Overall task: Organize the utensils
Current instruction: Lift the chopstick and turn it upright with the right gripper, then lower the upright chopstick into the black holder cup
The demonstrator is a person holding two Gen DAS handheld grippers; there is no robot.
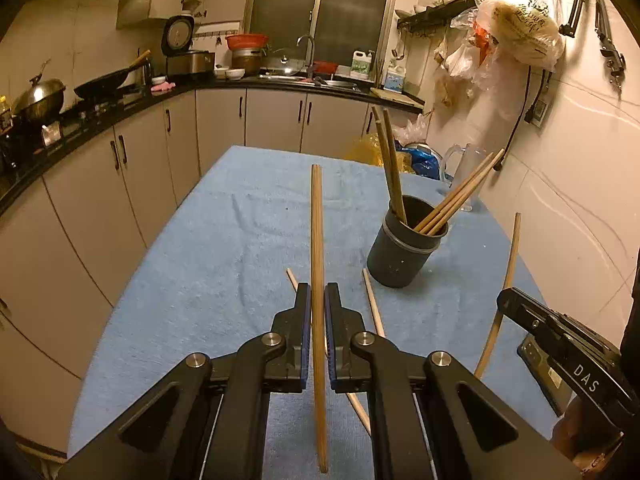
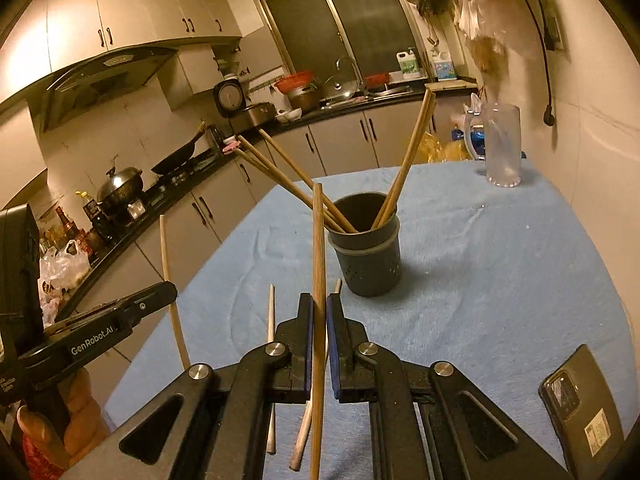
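Each hand-held gripper is clamped narrow on one wooden chopstick. The left hand-held gripper [image 1: 318, 304] holds its chopstick [image 1: 317, 240] pointing ahead; the right hand-held gripper [image 2: 319, 312] does likewise with its chopstick [image 2: 319, 248]. Ahead of both, on the blue-covered worktop [image 1: 224, 240], stands a dark utensil cup [image 1: 402, 250] holding several chopsticks; loose chopsticks [image 1: 372, 304] lie beneath the grippers.

left claw [image 1: 318, 300]: clamped shut, angled downward | right claw [image 2: 319, 308]: clamped shut, seemingly angled downward
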